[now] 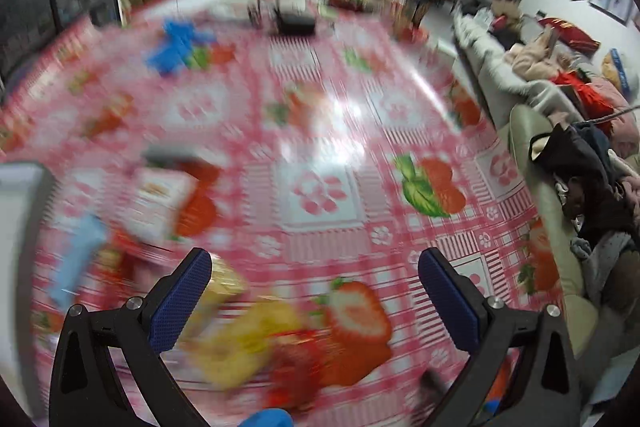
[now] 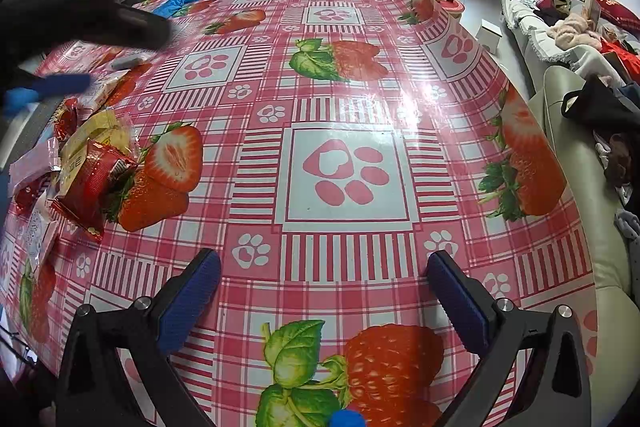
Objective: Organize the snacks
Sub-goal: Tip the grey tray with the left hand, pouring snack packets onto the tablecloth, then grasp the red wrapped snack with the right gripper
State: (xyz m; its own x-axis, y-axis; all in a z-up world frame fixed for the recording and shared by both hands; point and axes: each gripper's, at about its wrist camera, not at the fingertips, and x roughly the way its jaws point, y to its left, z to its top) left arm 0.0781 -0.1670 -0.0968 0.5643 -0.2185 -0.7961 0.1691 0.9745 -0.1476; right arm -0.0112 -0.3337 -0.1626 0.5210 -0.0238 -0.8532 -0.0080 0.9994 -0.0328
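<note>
Left claw (image 1: 316,291): spread wide, nothing between the pads, hanging low over the snack pile (image 1: 240,339) at the near-left part of the desk (image 1: 328,131). Left view smeared with motion blur, so packet edges unreadable there. Right claw (image 2: 324,291): also spread, empty, over bare strawberry-print cloth, well apart from the pile.

Step in hand, by judgement: reach and pick one packet. To do well:
- settle the left claw before closing; blur suggests too much speed for a clean pinch
- single out one packet; yellow packet (image 2: 100,135) and red packet (image 2: 90,183) overlap, touching, so a low grab risks taking two
- pinch a crimped end or raised edge, not the flat middle; foil likely slippery and crushable
- keep right claw clear of the left one's path

Containers: pale grey box-like edge (image 1: 20,227) at far left of left view, just beside the pile; possibly a bin, cannot tell, contents hidden. No other snack container identifiable. Remaining snacks all loose on the desk, unsorted.
</note>
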